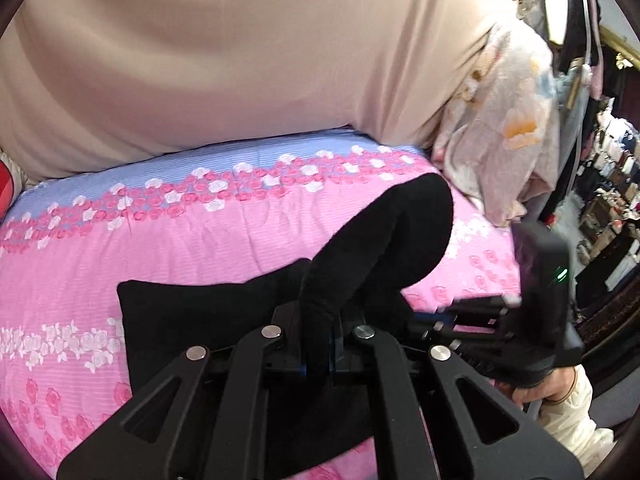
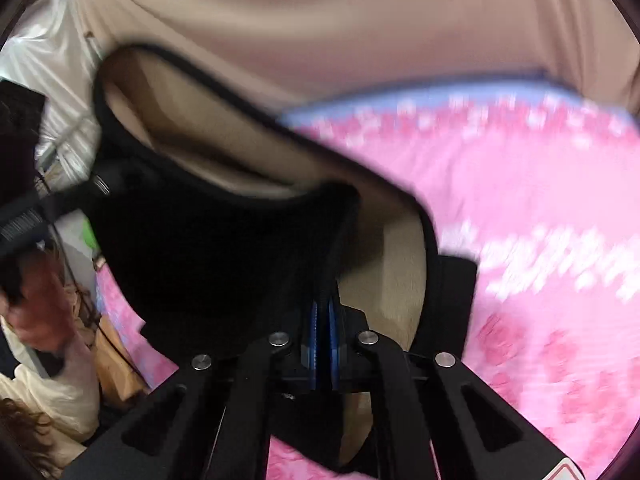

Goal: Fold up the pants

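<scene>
No words, brand names or numbers can be read anywhere here. The only sign-like mark is a red-edged sticker (image 2: 567, 473) at the near right corner of the right gripper's frame, cut off by the edge of view so its content cannot be made out. The goods on the far right shelves (image 1: 612, 184) are too small and blurred to read.

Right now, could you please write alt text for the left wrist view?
The left gripper, jaws shut, pinches a fold of black pants lifted off a pink floral bedsheet. The right gripper grips the fabric alongside; a beige curtain hangs behind.
</scene>
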Demonstrator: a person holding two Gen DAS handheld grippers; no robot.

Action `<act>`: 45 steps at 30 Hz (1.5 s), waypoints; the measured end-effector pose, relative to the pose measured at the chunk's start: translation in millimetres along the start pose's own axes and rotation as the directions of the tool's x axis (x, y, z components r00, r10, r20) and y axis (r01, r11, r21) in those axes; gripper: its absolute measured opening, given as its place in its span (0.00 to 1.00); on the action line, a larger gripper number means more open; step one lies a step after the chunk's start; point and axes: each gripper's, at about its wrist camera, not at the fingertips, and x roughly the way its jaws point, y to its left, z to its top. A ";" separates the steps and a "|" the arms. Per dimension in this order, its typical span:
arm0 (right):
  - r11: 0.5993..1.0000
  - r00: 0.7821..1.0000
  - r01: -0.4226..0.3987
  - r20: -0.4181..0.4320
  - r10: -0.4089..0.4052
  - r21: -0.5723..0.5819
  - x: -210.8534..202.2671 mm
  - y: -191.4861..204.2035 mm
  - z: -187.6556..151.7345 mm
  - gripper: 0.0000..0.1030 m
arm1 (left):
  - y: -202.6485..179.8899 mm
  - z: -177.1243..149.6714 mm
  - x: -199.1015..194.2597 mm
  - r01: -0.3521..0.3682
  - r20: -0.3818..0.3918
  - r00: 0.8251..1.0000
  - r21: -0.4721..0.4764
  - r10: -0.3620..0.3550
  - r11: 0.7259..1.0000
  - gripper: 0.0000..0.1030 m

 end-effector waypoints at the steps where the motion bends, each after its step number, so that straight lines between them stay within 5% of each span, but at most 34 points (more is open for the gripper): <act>1: 1.000 1.000 -0.001 0.019 0.001 0.002 -7.4 -1.0 -0.8 0.05 | -2.8 -3.8 -0.4 0.022 -0.008 1.000 -0.004 -0.022 1.000 0.07; 3: 0.996 0.997 0.083 -0.004 -0.083 0.022 1.3 -19.9 -11.9 0.10 | -11.1 -24.6 13.3 0.052 -0.057 0.997 -0.014 -0.053 0.999 0.12; 5: 0.958 0.958 0.277 -0.099 -0.269 0.071 23.2 -51.5 -29.8 0.20 | -22.3 -61.4 44.2 0.049 -0.165 0.985 0.018 -0.046 0.999 0.21; 8: 0.943 0.976 0.216 -0.026 -0.216 0.252 -8.7 -72.9 -43.0 0.20 | -15.7 -101.7 49.4 0.094 -0.251 0.963 -0.040 -0.101 0.995 0.24; 10: 0.943 0.961 0.249 0.065 -0.269 0.219 -44.0 -49.9 -36.5 0.20 | 2.3 -111.7 26.8 0.094 -0.212 0.971 -0.091 -0.112 0.991 0.45; 13: 0.980 0.973 0.165 0.144 -0.180 0.110 -65.3 1.7 -20.1 0.22 | 48.6 -110.0 -22.4 -0.089 -0.084 0.994 -0.165 0.076 0.982 0.60; 18: 0.996 0.997 -0.047 0.052 0.051 -0.072 8.0 89.8 2.2 0.29 | 97.2 -95.3 -27.5 -0.352 -0.053 0.935 -0.249 0.351 0.902 0.60; 20: 0.992 0.999 -0.042 -0.035 0.038 -0.117 52.4 102.5 2.5 0.19 | 99.1 -98.4 3.3 -0.428 -0.110 0.904 -0.187 0.414 0.884 0.60; 22: 0.982 0.986 0.130 -0.082 -0.143 -0.140 83.9 76.9 -4.8 0.17 | 99.7 -108.1 34.3 -0.449 -0.171 0.889 -0.138 0.425 0.883 0.61; 23: 0.967 0.967 0.228 -0.088 -0.239 -0.114 89.0 53.1 -7.2 0.00 | 104.8 -115.6 41.2 -0.491 -0.166 0.868 -0.141 0.468 0.860 0.62; 24: 0.985 0.982 0.173 -0.083 -0.172 0.000 80.0 13.1 -10.0 0.00 | 108.4 -118.9 39.6 -0.506 -0.146 0.861 -0.143 0.488 0.851 0.71; 25: 0.987 0.992 0.113 -0.076 -0.104 0.112 67.7 -12.9 -11.3 0.00 | 111.5 -120.2 37.2 -0.508 -0.145 0.860 -0.149 0.490 0.848 0.73; 27: 0.964 0.984 0.179 -0.049 -0.172 0.199 38.3 -33.1 -8.6 0.00 | 123.3 -120.3 32.1 -0.486 -0.159 0.873 -0.204 0.462 0.850 0.73; 29: 0.950 0.959 0.282 -0.020 -0.282 0.136 22.3 -8.8 -1.2 0.13 | 130.8 -120.8 22.4 -0.462 -0.160 0.887 -0.253 0.434 0.850 0.73; 31: 0.981 0.982 0.189 -0.001 -0.189 0.050 22.0 31.9 9.7 0.13 | 131.7 -121.7 10.5 -0.463 -0.139 0.887 -0.276 0.441 0.843 0.72; 34: 0.995 0.997 0.023 -0.067 -0.029 -0.093 70.6 92.1 28.3 0.12 | 134.6 -120.0 -1.8 -0.493 -0.134 0.870 -0.279 0.475 0.824 0.72; 37: 0.982 0.974 0.052 -0.207 -0.090 -0.181 155.5 116.9 34.1 0.03 | 141.4 -125.1 -6.7 -0.520 -0.152 0.854 -0.286 0.498 0.805 0.72; 38: 0.977 0.977 0.056 -0.190 -0.096 -0.208 177.4 116.2 33.9 0.00 | 144.6 -127.5 -10.4 -0.521 -0.155 0.853 -0.296 0.498 0.800 0.72; 40: 0.986 0.970 0.066 -0.223 -0.100 -0.153 175.0 117.6 43.1 0.01 | 149.0 -129.8 -17.1 -0.515 -0.155 0.856 -0.307 0.492 0.800 0.72; 42: 0.990 0.985 0.004 -0.170 -0.029 -0.142 149.4 126.5 48.0 0.06 | 150.6 -131.0 -22.1 -0.514 -0.145 0.857 -0.307 0.494 0.801 0.73; 45: 0.979 0.978 0.101 -0.164 -0.131 -0.179 151.0 120.4 34.4 0.01 | 150.3 -130.8 -19.5 -0.507 -0.146 0.862 -0.304 0.486 0.807 0.74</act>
